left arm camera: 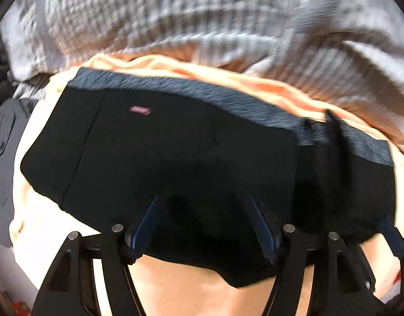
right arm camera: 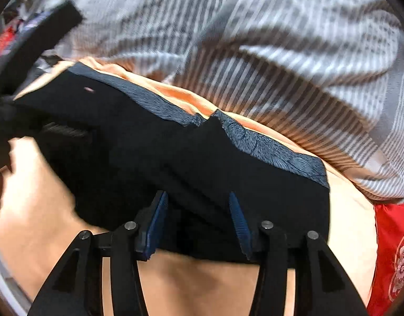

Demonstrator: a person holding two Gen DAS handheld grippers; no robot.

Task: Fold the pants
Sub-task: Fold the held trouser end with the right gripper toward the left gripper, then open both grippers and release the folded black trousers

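Black pants [left arm camera: 188,158] with a grey-blue waistband [left arm camera: 228,97] and a small red label [left arm camera: 140,110] lie folded on a peach sheet [left arm camera: 202,297]. My left gripper [left arm camera: 204,200] is open, its blue-padded fingers [left arm camera: 146,223] spread over the near part of the pants. In the right wrist view the same pants [right arm camera: 202,163] lie across the sheet [right arm camera: 202,284]. My right gripper [right arm camera: 198,197] is open, its fingers [right arm camera: 238,218] apart just above the pants' near edge. The left gripper's body [right arm camera: 22,60] shows at the far left.
A grey-and-white striped blanket [left arm camera: 228,21] is bunched behind the pants and also shows in the right wrist view [right arm camera: 294,65]. A red patterned cloth [right arm camera: 394,250] lies at the right. Dark grey clothing [left arm camera: 4,144] lies at the left.
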